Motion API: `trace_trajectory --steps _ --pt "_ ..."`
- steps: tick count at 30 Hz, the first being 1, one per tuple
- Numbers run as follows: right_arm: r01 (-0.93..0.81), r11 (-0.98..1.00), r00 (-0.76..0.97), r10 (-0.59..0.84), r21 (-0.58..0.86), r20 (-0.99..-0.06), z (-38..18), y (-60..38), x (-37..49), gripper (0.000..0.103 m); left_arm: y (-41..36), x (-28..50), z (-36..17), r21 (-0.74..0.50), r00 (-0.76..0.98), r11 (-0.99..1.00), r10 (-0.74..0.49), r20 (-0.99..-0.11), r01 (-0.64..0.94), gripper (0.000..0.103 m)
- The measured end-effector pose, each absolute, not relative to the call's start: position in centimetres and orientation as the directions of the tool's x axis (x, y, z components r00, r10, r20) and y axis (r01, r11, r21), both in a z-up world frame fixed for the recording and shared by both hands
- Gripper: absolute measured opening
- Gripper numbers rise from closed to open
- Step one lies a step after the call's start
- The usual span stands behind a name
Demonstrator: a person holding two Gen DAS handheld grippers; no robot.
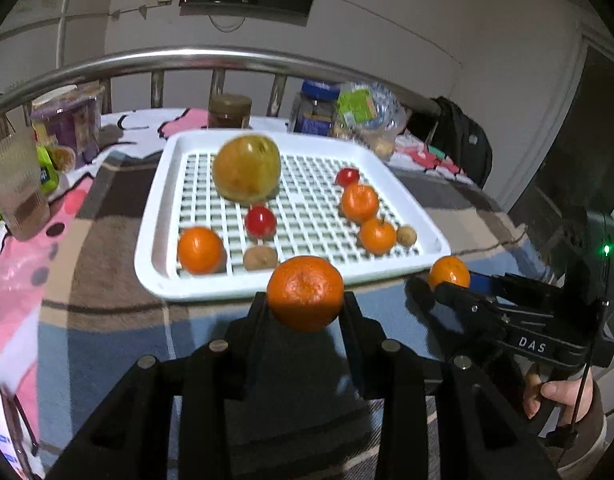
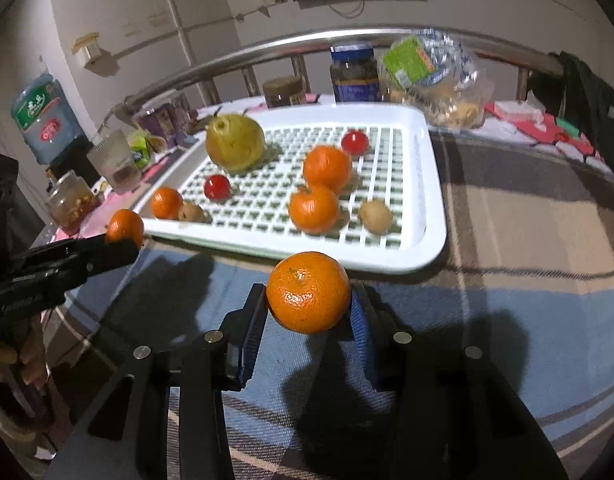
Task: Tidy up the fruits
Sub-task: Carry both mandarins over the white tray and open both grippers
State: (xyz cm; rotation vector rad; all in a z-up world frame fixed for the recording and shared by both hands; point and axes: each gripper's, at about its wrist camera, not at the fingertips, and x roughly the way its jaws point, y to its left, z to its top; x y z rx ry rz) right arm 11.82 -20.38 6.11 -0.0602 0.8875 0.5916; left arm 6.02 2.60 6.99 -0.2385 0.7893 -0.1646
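Note:
My left gripper (image 1: 305,300) is shut on a mandarin (image 1: 305,294) and holds it above the cloth, just short of the near rim of the white slotted tray (image 1: 227,286). My right gripper (image 2: 309,300) is shut on another mandarin (image 2: 308,292), also near the tray's (image 2: 435,184) front rim. Each gripper shows in the other's view, the right one (image 1: 447,280) and the left one (image 2: 125,236). In the tray lie a yellow pear (image 1: 246,168), three mandarins (image 1: 200,250), two red cherry tomatoes (image 1: 260,221) and two small brown fruits (image 1: 260,258).
A plaid cloth (image 1: 107,320) covers the table. Behind the tray stand jars (image 1: 230,111), a blue-lidded jar (image 2: 353,72), a plastic bag of food (image 2: 435,76), cups (image 1: 15,184) and snack boxes. A metal rail (image 1: 187,58) runs along the back.

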Motion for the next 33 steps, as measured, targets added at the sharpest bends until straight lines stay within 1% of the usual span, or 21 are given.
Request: trace_trajectory --steps 8,11,20,23,26,29,33 --pt "-0.527 0.834 0.521 0.468 0.162 -0.714 9.4 -19.8 13.3 0.040 5.1 8.9 10.6 -0.253 0.735 0.967 -0.188 -0.652 0.024 0.038" --pt "-0.525 0.836 0.538 0.472 0.161 -0.698 10.7 -19.6 14.4 0.040 6.1 10.9 11.2 -0.238 0.733 0.971 -0.165 -0.660 0.004 0.038" --pt "-0.461 0.864 0.577 0.466 0.204 -0.670 13.7 -20.1 21.1 0.040 9.3 17.8 11.7 -0.267 0.691 0.962 -0.155 -0.706 -0.057 0.038" --pt "-0.440 0.876 0.579 0.446 0.199 -0.682 13.8 -19.7 23.1 0.040 10.4 20.6 10.9 -0.296 0.654 0.951 -0.169 -0.737 -0.087 0.038" --pt "-0.429 0.883 0.565 0.425 0.188 -0.707 13.4 -18.7 25.4 0.040 10.7 22.9 9.8 -0.285 0.622 0.951 -0.154 -0.767 -0.117 0.038" --pt "-0.422 0.884 0.529 0.422 0.203 -0.736 12.2 -17.5 27.7 0.040 10.8 25.2 8.3 -0.271 0.587 0.953 -0.144 -0.797 -0.134 0.038" --pt "-0.410 0.890 0.483 0.399 0.201 -0.779 9.7 -15.3 30.5 0.040 11.3 27.6 6.2 -0.300 0.546 0.940 -0.167 -0.821 -0.163 0.038"
